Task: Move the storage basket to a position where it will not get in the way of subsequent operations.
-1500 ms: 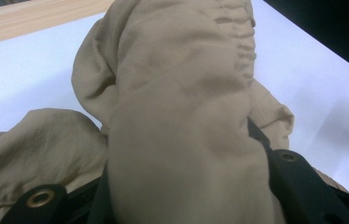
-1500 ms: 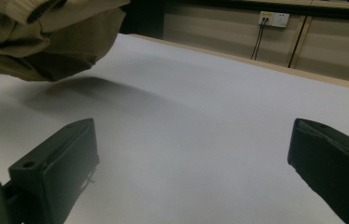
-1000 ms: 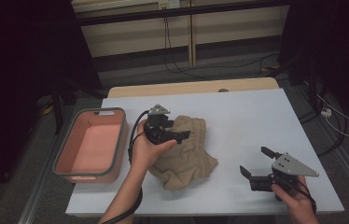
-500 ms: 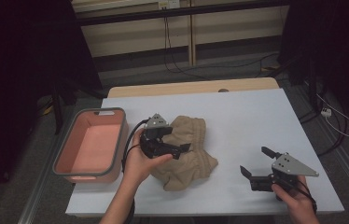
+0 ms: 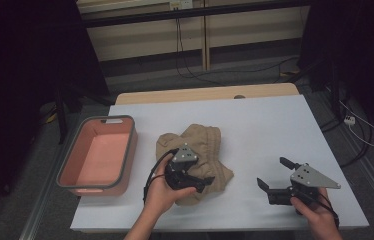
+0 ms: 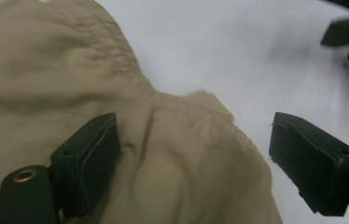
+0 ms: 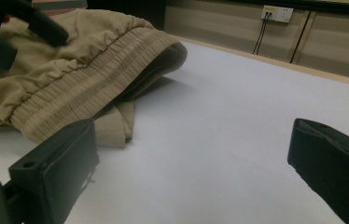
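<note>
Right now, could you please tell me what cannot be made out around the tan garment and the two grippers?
- Tan garment: its near part is hidden by the left gripper in the high view; which garment it is, I cannot tell.
- Right gripper: blurred and cut by the edge in the left gripper view.
- Pink bin: its near inside is hidden by its wall.

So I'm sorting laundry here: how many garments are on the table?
1: a crumpled tan garment near the table's middle, beside the pink bin, under the left tongs. More could be bundled inside it.

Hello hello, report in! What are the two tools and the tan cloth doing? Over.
Left tool open, over the tan cloth. Right tool open, low over the bare white table. Cloth crumpled beside the pink bin. Nothing in the way.
</note>
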The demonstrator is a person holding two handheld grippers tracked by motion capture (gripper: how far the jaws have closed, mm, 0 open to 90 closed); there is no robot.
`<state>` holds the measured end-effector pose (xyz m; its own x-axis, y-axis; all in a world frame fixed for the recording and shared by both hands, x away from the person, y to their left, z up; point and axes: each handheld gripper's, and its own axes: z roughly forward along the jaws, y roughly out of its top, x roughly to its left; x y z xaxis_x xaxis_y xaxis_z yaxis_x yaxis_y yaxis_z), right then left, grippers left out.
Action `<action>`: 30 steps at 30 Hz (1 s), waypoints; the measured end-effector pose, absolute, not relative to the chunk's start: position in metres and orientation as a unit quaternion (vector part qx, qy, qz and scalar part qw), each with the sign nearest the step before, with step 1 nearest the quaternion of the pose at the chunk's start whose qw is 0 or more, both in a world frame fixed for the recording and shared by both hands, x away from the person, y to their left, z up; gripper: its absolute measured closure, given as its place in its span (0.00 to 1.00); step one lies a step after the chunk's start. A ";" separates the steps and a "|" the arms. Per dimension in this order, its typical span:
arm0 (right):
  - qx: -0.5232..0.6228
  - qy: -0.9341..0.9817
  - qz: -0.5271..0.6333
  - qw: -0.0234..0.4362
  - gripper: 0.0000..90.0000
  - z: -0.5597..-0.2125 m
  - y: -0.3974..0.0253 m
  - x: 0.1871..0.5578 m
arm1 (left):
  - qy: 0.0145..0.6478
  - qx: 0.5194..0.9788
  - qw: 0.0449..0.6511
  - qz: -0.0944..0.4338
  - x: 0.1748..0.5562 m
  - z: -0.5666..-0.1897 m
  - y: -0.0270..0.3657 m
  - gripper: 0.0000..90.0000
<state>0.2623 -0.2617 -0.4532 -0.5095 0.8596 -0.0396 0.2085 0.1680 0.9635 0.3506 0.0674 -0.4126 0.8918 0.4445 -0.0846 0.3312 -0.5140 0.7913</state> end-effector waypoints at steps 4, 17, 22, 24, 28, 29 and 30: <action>0.383 0.698 0.518 0.313 0.01 -0.453 -0.262 0.263 | 0.209 0.878 0.427 0.060 0.340 -0.429 0.057 0.12; 0.378 0.702 0.518 0.310 0.01 -0.453 -0.261 0.263 | 0.144 0.892 0.405 0.137 0.337 -0.463 0.051 0.11; 0.379 0.701 0.519 0.311 0.01 -0.453 -0.262 0.263 | 0.139 0.895 0.397 0.146 0.337 -0.464 0.050 0.13; 0.380 0.701 0.518 0.311 0.01 -0.453 -0.262 0.263 | 0.142 0.897 0.390 0.149 0.336 -0.463 0.050 0.15; 0.379 0.701 0.518 0.310 0.01 -0.453 -0.261 0.263 | 0.151 0.898 0.385 0.152 0.337 -0.459 0.051 0.24; 0.379 0.702 0.518 0.310 0.01 -0.453 -0.261 0.263 | 0.157 0.899 0.380 0.151 0.338 -0.455 0.052 0.30; 0.378 0.702 0.518 0.310 0.01 -0.453 -0.261 0.263 | 0.162 0.898 0.382 0.147 0.339 -0.450 0.054 0.37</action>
